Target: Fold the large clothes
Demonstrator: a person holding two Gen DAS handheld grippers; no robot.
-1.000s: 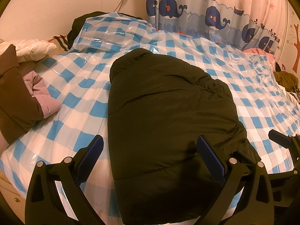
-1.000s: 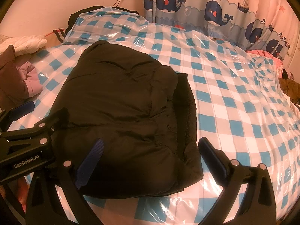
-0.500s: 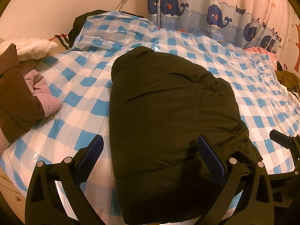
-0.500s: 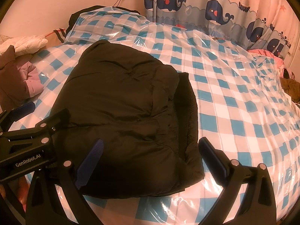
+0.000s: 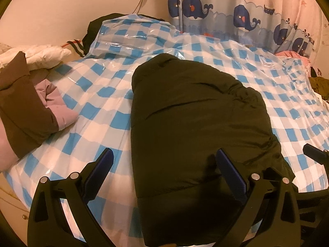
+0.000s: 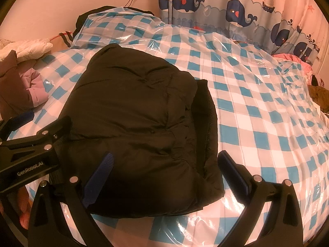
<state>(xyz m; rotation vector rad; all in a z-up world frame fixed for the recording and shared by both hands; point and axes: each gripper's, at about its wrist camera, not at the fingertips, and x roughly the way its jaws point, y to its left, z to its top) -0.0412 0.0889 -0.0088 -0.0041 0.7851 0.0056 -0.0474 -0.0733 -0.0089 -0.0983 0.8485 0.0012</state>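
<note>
Lying folded into a thick block on the bed (image 5: 98, 94), the jacket (image 5: 191, 123) sits near the front edge, on the clear plastic over the blue check sheet. One jacket is in play. It looks puffy and soft, probably light for its bulk, with a slick shell that may slide on the plastic and spring back open if let go. A pinch on the top panel would likely catch only filling; the doubled edge along the jacket's right side, where a darker layer shows underneath, or the near hem, seems the firmer place to take hold.

Two grippers hang over the near end. The left gripper (image 5: 164, 164) has its jaws spread wide, one finger over the sheet, one over the jacket, holding nothing. The right gripper (image 6: 166, 168) is likewise spread and empty, straddling the jacket's right corner.

One loose heap of other clothes (image 5: 22, 107) lies at the left, apart from the jacket.
</note>
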